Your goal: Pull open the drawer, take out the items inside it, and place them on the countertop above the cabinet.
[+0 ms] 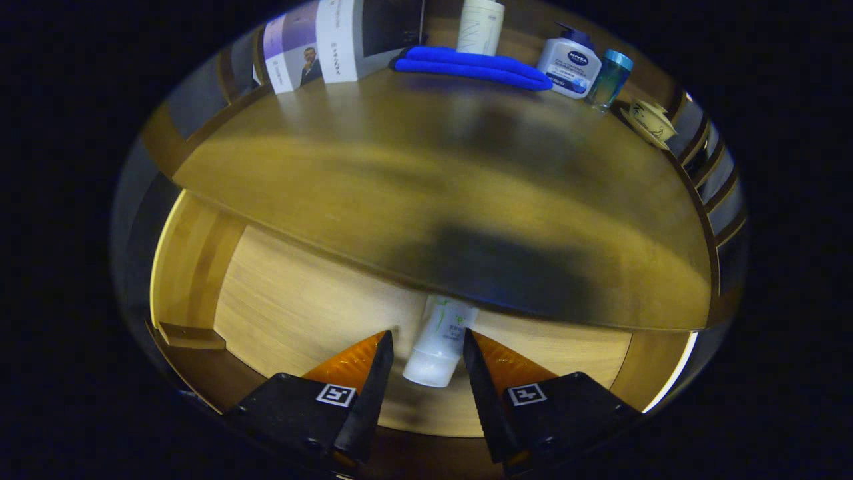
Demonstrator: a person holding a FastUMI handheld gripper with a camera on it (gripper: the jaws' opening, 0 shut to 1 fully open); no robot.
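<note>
Now the drawer (293, 313) is standing pulled out under the wooden surface (426, 193), so the first step looks done. A white tube (436, 343) is lying on the drawer floor, with its cap end pointing toward the claw (426, 353) and its far end hiding under the edge of the surface. The claw is hanging over the drawer with its two fingers spread apart, one on each side of the tube. They are sitting close to it but are not pressing on it yet, so the tube is not being held. I think the fingers are lined up this way so they can squeeze the tube from both sides and lift it out. Up at the back of the surface, a folded blue cloth (470, 67), a white pump bottle (570, 67), a small teal bottle (610, 79) and some boxes (333, 43) are standing. The front part is looking bare, so the tube could go there.
</note>
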